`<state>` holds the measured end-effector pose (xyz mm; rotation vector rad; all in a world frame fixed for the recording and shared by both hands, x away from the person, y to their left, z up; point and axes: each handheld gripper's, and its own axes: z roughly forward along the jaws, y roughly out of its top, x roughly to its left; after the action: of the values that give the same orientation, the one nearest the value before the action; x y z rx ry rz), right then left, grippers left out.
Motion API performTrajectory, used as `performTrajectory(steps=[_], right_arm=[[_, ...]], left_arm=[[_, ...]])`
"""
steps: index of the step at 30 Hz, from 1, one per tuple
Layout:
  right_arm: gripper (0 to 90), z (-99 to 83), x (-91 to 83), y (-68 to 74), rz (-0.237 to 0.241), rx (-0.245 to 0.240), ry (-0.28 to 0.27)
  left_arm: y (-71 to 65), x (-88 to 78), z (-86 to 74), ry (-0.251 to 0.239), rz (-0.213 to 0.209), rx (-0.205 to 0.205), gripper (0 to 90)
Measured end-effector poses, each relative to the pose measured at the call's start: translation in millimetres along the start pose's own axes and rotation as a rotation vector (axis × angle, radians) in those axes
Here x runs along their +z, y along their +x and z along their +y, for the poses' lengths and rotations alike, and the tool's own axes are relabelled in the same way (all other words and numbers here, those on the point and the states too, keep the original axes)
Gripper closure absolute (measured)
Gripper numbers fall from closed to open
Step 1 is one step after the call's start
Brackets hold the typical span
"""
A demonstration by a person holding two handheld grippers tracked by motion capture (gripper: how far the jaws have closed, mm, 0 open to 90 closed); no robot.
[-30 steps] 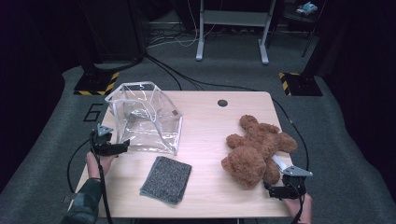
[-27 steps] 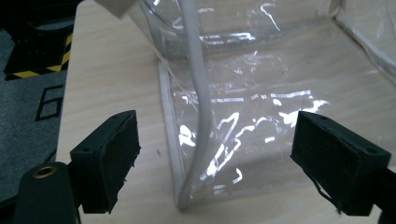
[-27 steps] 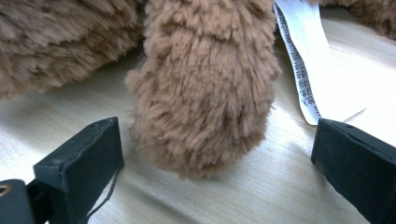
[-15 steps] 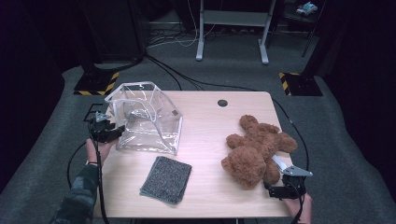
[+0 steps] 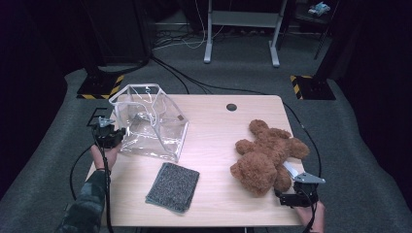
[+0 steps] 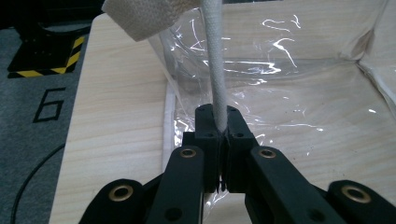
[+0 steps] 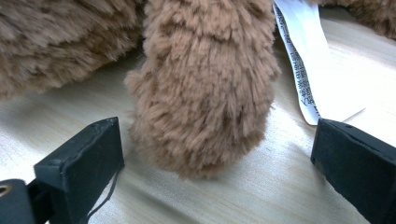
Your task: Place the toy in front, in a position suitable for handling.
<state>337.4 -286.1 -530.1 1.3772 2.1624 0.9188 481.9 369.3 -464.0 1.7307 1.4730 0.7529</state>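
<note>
**A:** What did the left gripper [image 6: 219, 135] have at that point?

**B:** Its jaws had just been closing, and they stood pinched on the white corded rim [image 6: 215, 70] of the clear plastic bag [image 5: 148, 124]. The cord rose straight up from between the tips. The bag's clear wall lay just beyond and to both sides of them.

**A:** So the step was to hold the bag's mouth open?

**B:** That was my reading. To do it well, the pinch needed to stay on the cord itself, not on the slick film beside it, which would likely slip. A lift up and slightly away from the bag would have kept the mouth wide.

**A:** And the right gripper [image 7: 215, 154]?

**B:** Spread wide, resting low on the table [image 5: 218, 194]. A brown limb of the teddy bear [image 5: 267, 153] sat between its jaws, touching neither pad. The bear's white label [image 7: 303, 70] lay just ahead of the far jaw.

**A:** Any advice there?

**B:** Close on the thick plush, clear of the label, and deep enough that the fur doesn't pull free.
</note>
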Motion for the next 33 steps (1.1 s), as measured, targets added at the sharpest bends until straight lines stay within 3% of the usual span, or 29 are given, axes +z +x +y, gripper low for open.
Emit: performTrajectory(steps=[7, 15, 21, 33], right_arm=[[1.6, 0.0, -0.1, 0.0, 0.001, 0.001, 0.000], [1.6, -0.1, -0.4, 0.2, -0.004, 0.003, -0.002], [1.7, -0.1, -0.4, 0.3, -0.004, 0.003, -0.002], [1.9, -0.1, -0.2, 0.2, 0.000, 0.000, -0.003]], left_arm=[[9.5, -6.8, -1.8, -0.001, 0.062, -0.034, 86.8], [19.7, -14.7, -5.0, 0.003, 0.105, -0.075, 86.7], [23.7, -18.5, -11.3, -0.005, 0.138, -0.080, 86.7], [34.3, -30.9, -19.7, -0.004, 0.164, -0.097, 86.6]])
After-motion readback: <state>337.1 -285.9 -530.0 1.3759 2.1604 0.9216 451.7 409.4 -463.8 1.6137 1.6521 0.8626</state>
